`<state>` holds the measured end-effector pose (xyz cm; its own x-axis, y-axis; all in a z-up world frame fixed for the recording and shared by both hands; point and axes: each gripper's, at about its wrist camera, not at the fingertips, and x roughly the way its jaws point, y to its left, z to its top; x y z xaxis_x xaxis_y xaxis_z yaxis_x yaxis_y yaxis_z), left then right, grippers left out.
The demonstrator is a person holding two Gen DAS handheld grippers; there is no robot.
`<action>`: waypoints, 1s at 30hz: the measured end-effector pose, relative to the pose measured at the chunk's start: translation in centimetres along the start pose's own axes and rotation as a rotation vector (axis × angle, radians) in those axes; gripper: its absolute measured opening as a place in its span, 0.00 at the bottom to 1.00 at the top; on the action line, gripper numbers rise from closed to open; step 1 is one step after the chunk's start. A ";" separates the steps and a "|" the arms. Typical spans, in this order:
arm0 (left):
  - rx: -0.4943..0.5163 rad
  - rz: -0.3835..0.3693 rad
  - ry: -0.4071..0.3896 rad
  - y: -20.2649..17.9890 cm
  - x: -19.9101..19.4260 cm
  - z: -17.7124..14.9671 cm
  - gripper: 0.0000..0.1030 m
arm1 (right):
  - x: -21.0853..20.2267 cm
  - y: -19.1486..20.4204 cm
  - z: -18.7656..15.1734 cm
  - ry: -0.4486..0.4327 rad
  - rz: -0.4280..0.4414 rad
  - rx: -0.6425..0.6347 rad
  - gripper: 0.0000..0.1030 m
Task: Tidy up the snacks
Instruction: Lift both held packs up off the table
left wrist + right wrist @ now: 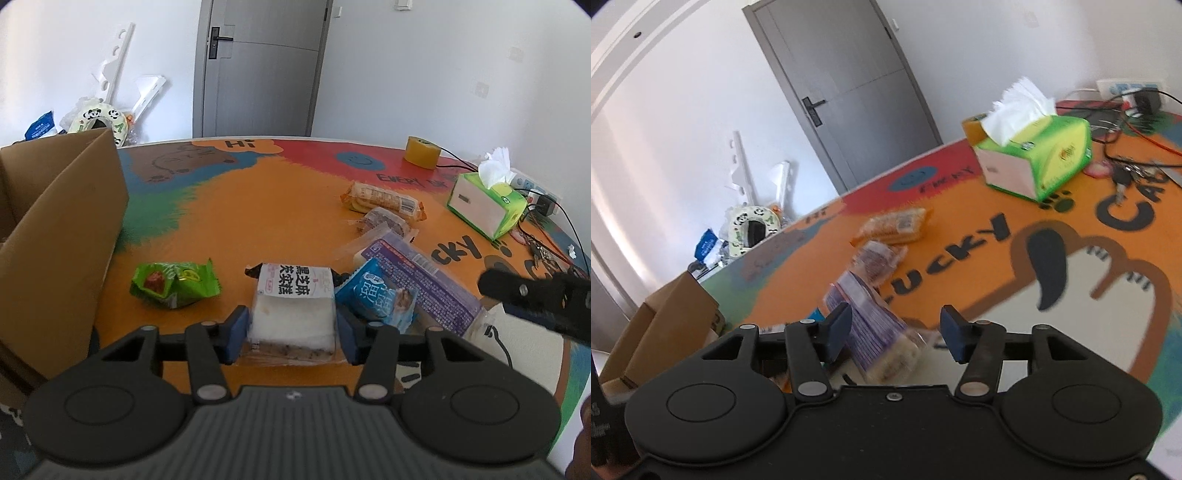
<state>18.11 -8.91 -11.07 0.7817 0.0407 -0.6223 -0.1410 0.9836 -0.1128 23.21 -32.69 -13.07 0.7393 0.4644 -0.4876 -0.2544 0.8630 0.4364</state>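
The left gripper (292, 334) pinched a white cake packet (293, 314) at the surface's (236, 221) near edge, beside a cardboard box (62, 229). The right gripper's (895, 334) jaws stood spread, the purple packet (875, 332) loose between them.

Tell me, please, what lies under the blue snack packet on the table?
The blue snack packet rests on a purple-labelled snack pack, overlapping its near end. Whether anything else lies beneath is hidden by the packet itself. Its left edge meets the white cake pack held by the left gripper.
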 end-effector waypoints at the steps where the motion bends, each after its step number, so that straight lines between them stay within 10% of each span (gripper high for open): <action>1: -0.002 0.003 0.002 0.1 0.0 0.0 0.49 | 0.3 0.3 0.1 -0.001 0.005 -0.007 0.52; 30: -0.006 -0.009 -0.032 0.9 0.5 -0.7 0.47 | 3.4 3.8 -2.4 0.082 -0.082 -0.177 0.57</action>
<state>17.95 -8.14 -12.02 0.8020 0.0376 -0.5962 -0.1377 0.9828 -0.1233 23.24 -27.38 -14.89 0.7110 0.3995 -0.5787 -0.3065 0.9167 0.2563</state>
